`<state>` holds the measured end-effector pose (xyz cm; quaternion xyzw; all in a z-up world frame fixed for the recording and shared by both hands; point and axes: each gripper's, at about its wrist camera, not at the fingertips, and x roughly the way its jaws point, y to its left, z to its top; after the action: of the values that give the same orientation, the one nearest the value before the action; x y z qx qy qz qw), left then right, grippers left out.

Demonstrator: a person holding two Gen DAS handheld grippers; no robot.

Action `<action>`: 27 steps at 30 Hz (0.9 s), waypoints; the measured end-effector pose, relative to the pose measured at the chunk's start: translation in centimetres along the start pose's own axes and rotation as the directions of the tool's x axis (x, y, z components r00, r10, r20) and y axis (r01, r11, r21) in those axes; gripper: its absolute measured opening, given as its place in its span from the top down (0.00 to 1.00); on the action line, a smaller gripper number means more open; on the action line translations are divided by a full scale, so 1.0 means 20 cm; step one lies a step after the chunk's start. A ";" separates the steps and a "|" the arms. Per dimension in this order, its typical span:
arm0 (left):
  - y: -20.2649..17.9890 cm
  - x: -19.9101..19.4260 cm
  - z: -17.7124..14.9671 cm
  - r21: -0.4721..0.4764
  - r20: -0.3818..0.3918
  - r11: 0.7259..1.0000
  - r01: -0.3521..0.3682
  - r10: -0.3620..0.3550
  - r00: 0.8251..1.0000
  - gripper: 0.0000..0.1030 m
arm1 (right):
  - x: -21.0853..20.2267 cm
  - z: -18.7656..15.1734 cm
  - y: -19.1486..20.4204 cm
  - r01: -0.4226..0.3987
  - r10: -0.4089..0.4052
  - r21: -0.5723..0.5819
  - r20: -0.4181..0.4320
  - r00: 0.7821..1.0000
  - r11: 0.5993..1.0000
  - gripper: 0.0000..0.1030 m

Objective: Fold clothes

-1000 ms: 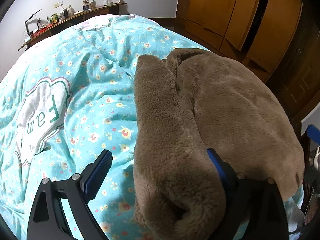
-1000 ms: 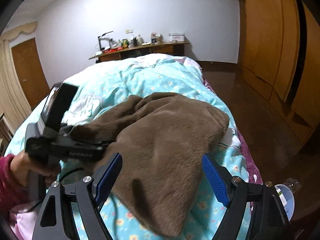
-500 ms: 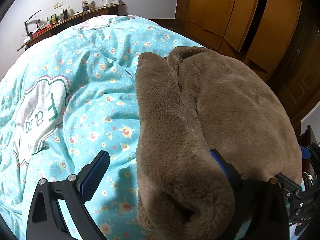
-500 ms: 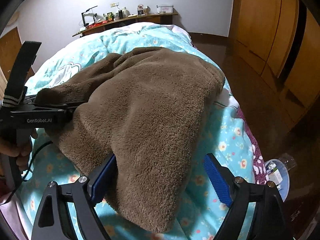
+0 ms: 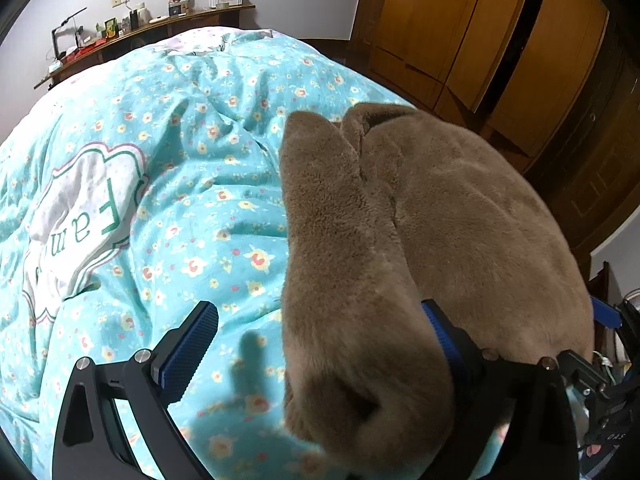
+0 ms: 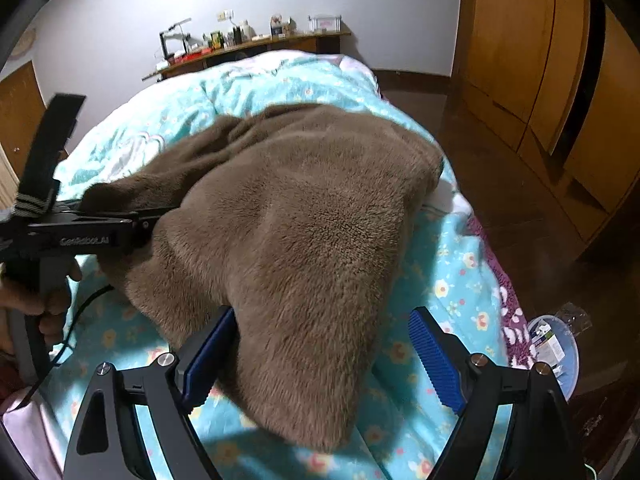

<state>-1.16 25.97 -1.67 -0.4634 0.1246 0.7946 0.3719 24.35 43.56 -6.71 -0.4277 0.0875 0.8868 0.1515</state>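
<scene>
A brown fleece garment [image 5: 460, 220] lies crumpled on the teal floral duvet [image 5: 180, 208], near the bed's right edge. My left gripper [image 5: 316, 344] is open; a thick rolled fold of the fleece sits between its fingers, pressed against the right pad [image 5: 444, 340]. My right gripper [image 6: 320, 360] is open too, with a hanging lobe of the garment [image 6: 304, 240] lying between its blue pads and touching the left one. In the right wrist view a hand [image 6: 44, 300] holds the left gripper's black handle [image 6: 80, 236], whose tips are buried in the fleece.
Wooden wardrobes [image 5: 500, 40] line the right side beyond a strip of dark floor [image 6: 520, 200]. A cluttered shelf [image 6: 248, 40] runs behind the bed's far end. A round blue-rimmed container [image 6: 554, 344] lies on the floor. The duvet has a white lettered patch [image 5: 84, 208].
My right gripper has come down and forward, so the garment's lobe now lies between its fingers. The left gripper has barely shifted. Both stay open.
</scene>
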 end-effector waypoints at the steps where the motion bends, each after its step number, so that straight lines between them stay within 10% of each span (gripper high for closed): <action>1: 0.00 -0.01 0.00 -0.002 0.000 1.000 0.003 -0.003 1.000 0.04 | -0.04 -0.01 -0.01 0.002 -0.002 0.000 0.010 1.000 1.000 0.15; 10: -0.03 -0.17 -0.14 0.098 0.014 0.995 0.003 -0.004 1.000 0.04 | -0.20 -0.17 -0.03 0.004 -0.004 -0.035 -0.005 1.000 0.999 0.15; 27: 0.13 0.02 -0.15 -0.077 -0.042 0.996 0.044 -0.048 0.998 0.03 | 0.01 -0.13 -0.19 0.142 -0.138 0.086 -0.051 0.989 0.986 0.14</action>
<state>-1.11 22.79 -3.98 -0.4973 0.0917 0.7797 0.3693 27.51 46.44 -8.56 -0.4452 0.1000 0.8595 0.2305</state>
